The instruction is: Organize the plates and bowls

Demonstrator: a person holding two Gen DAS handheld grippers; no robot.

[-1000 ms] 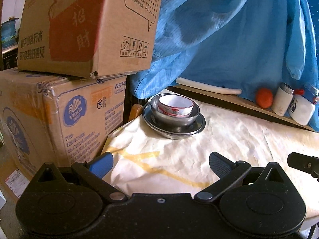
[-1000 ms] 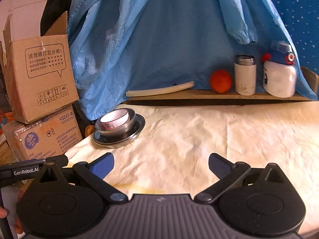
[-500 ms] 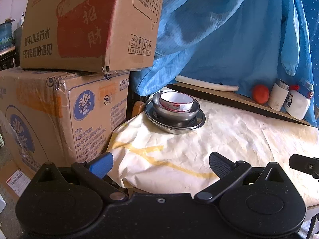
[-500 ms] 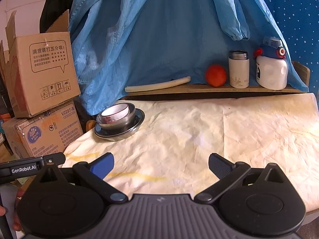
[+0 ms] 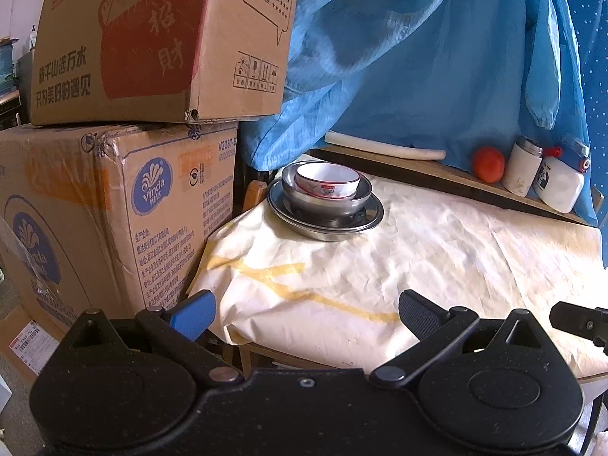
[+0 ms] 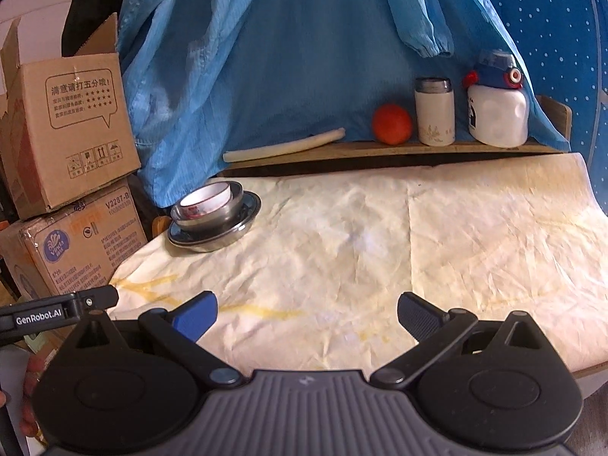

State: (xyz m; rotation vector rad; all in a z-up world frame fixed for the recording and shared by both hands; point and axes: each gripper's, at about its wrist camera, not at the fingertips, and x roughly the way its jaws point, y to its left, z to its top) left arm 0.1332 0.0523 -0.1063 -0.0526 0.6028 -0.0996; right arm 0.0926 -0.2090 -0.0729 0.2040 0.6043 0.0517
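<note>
Left wrist view: both grippers held wide apart and empty at the near edge of the table, dishes stacked at the far left corner.

1 white bowl (image 5: 326,184) sits inside 1 steel bowl (image 5: 326,201), which sits on 1 steel plate (image 5: 325,224), all on the cream cloth (image 5: 437,258) covering the table. The left gripper (image 5: 304,313) and the right gripper (image 6: 306,315) are both well apart from the stack, nothing between their fingers. Beside the stack stand 2 stacked cardboard boxes (image 5: 125,205). On the wooden ledge (image 6: 380,148) behind sit an orange (image 6: 392,124), a white flask (image 6: 434,112) and a white bottle (image 6: 497,114), under a blue garment (image 6: 285,57).
</note>
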